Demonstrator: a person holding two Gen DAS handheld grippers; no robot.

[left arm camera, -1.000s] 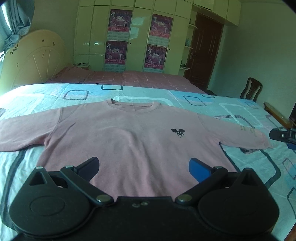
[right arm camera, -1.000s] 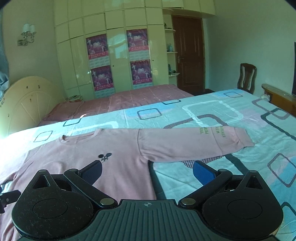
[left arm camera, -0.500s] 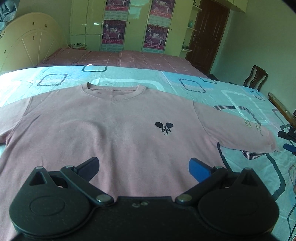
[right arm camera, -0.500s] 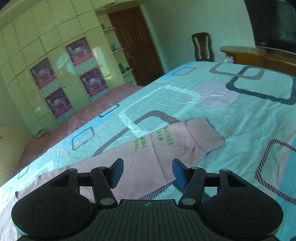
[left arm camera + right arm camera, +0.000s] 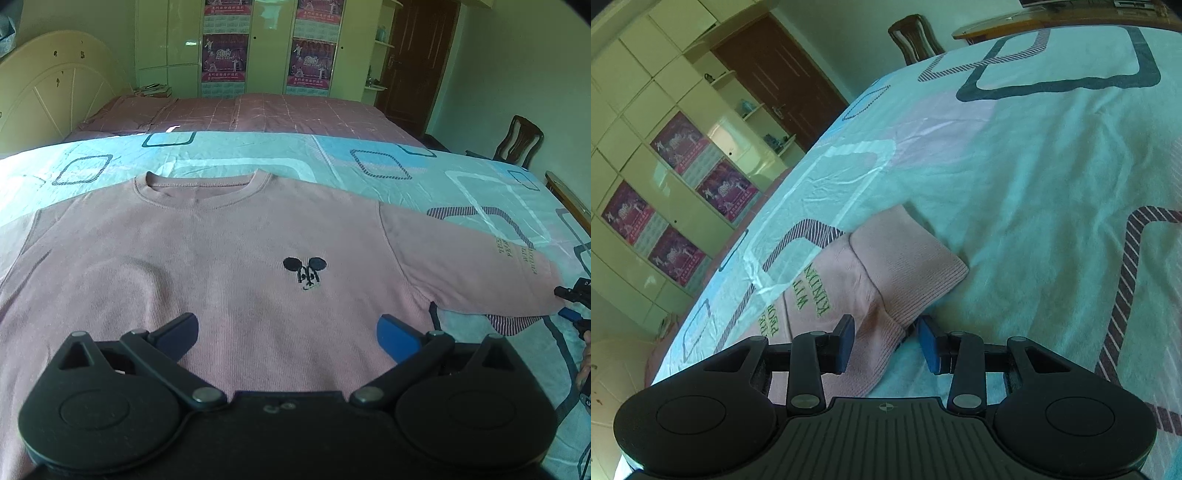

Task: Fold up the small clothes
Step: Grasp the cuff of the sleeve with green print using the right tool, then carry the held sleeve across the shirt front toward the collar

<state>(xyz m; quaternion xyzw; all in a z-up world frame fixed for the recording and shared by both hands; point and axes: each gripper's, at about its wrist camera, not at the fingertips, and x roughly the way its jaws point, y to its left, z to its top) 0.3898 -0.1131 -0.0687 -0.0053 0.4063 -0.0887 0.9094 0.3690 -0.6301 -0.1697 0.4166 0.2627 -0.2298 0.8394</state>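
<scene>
A pink long-sleeved sweatshirt [image 5: 229, 266] with a small black mouse emblem lies flat, front up, on the turquoise bed sheet [image 5: 369, 173]. My left gripper [image 5: 286, 325] hovers over its lower body, jaws wide open and nothing between them. The right sleeve stretches out to the side. My right gripper [image 5: 886, 343] is tilted and low at that sleeve's ribbed cuff [image 5: 908, 273]. Its jaws are closing with the cuff's near corner between them, and a gap shows beside the right pad. The right gripper [image 5: 576, 299] also shows at the left wrist view's right edge.
The patterned sheet [image 5: 1052, 184] spreads wide to the right of the cuff. A maroon cover [image 5: 258, 114] lies beyond the shirt, with a cream headboard [image 5: 55, 96] and a postered wardrobe [image 5: 266, 55] behind. A wooden chair [image 5: 517, 140] and the bed's wooden edge [image 5: 569, 199] stand at the right.
My right gripper rolled, dropped and swung right to the sleeve cuff, its jaws narrowing around it. My left gripper moved in over the shirt's body, still open.
</scene>
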